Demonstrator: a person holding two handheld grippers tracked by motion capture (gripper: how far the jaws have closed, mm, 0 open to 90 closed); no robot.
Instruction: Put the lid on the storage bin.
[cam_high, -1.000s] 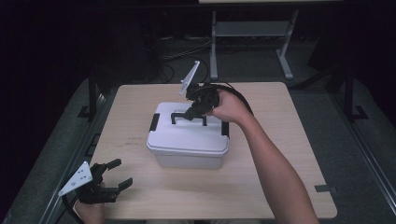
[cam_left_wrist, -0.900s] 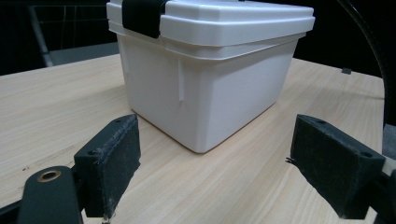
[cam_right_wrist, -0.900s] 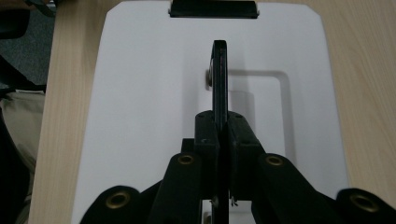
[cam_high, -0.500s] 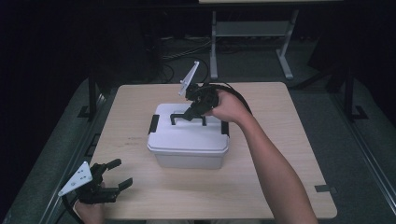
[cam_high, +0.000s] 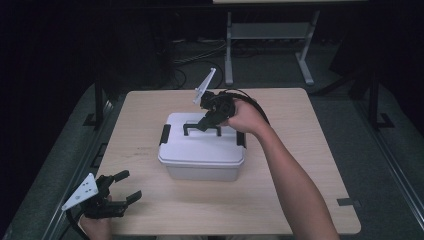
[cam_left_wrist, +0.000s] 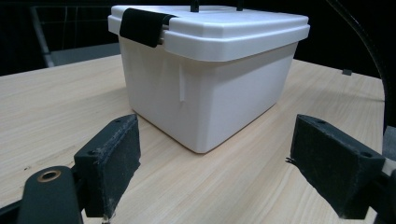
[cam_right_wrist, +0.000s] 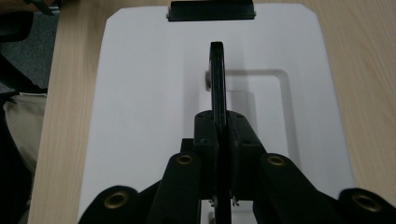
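A white lidded box (cam_high: 200, 150) with black side latches stands in the middle of the wooden table (cam_high: 300, 165). Its black carry handle (cam_high: 192, 128) is raised upright on the lid. My right gripper (cam_high: 207, 123) reaches over the lid from the right and is shut on that handle; in the right gripper view the handle (cam_right_wrist: 217, 79) runs straight up between the pressed pads (cam_right_wrist: 205, 135). My left gripper (cam_high: 127, 186) rests at the table's near left corner, open and holding nothing. In the left gripper view the box (cam_left_wrist: 205, 79) stands just beyond the open pads (cam_left_wrist: 114, 163).
A latch (cam_right_wrist: 211, 9) closes the lid's far end in the right gripper view; another latch (cam_left_wrist: 142, 25) shows on the box's corner in the left gripper view. A metal stand (cam_high: 270, 40) and cables lie on the dark floor behind the table.
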